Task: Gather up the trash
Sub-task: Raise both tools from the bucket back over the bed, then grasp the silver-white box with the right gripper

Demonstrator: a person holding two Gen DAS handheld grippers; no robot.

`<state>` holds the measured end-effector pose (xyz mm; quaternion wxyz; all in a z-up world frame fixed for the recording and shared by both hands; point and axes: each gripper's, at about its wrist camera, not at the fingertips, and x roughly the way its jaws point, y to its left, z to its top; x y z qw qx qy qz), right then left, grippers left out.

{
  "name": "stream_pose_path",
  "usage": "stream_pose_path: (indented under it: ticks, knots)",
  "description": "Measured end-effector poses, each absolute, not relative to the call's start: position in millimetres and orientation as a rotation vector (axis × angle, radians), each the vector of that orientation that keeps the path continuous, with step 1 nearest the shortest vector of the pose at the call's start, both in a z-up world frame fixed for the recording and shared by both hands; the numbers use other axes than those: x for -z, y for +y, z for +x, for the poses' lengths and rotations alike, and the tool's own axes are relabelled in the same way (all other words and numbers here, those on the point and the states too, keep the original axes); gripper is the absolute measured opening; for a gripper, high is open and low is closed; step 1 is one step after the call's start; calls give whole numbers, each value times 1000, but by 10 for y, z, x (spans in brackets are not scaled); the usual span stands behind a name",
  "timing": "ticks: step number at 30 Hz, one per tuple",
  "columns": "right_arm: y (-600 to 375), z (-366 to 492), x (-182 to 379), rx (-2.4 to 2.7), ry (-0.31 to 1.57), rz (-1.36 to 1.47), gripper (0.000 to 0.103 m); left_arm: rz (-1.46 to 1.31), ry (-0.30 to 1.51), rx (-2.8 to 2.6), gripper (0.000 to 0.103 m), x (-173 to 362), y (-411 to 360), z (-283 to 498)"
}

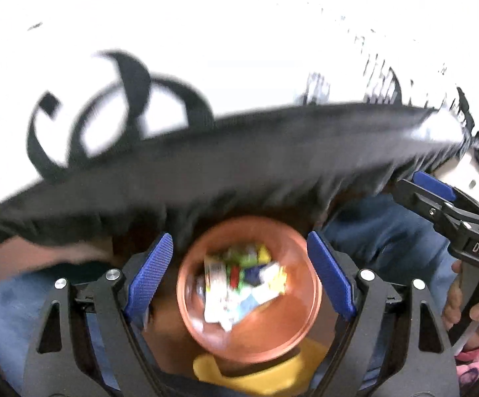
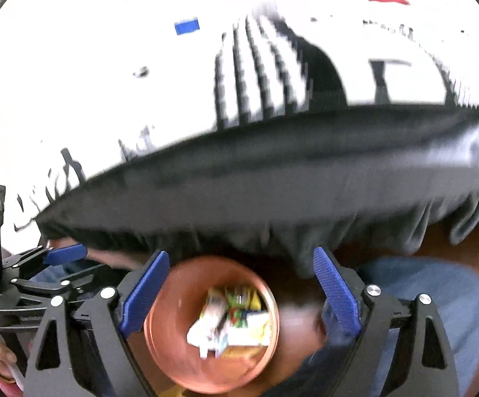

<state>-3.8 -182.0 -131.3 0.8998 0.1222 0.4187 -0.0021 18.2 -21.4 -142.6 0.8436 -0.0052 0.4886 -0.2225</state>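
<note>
Both tongs, left [image 1: 239, 274] and right [image 2: 241, 292], are held apart, empty, above the bin [image 1: 190, 284]; trash [image 1: 244, 286] could be spilled if its rim is knocked.

The left gripper [image 1: 239, 274] has its two blue pads spread wide apart, with nothing between them. The right gripper [image 2: 241, 292] is also spread wide, and both point downward, side by side.

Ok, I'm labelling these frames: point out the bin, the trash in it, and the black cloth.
bin [image 1: 292, 337], left wrist view, bare inner wall.
trash [image 2: 236, 324], right wrist view, middle of the heap.
black cloth [image 2: 272, 178], right wrist view, middle of its surface.
</note>
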Motion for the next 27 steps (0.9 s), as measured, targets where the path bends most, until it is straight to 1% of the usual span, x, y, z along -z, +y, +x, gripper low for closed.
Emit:
stream_pose_path:
  ticks: [1,2,3,5,8,12,18,23,27]
  knots:
    - [-1853,2,1163,-4,817,251,91,-17,997,470,82,1309,-192,208]
    - [-1876,30,1085,-3,792,245,93,-23,967,471,86,1202,-173,238]
    - [-1900,78,1002,-2,765,236,96,-30,941,470,88,1117,-154,263]
    - [-1968,237,845,5,720,225,96,-46,875,457,89,936,-106,336]
    - [-2080,558,684,18,686,231,97,-63,828,440,90,787,-54,486]
    - [-2228,1048,501,42,647,232,97,-114,821,413,90,678,39,756]
    - [-2459,2056,308,131,619,233,97,-163,821,392,90,624,149,1118]
    - [-2629,2908,254,212,627,271,97,-173,816,383,90,558,196,1338]
    - [-2689,3386,316,257,671,285,97,-168,822,385,90,545,184,1497]
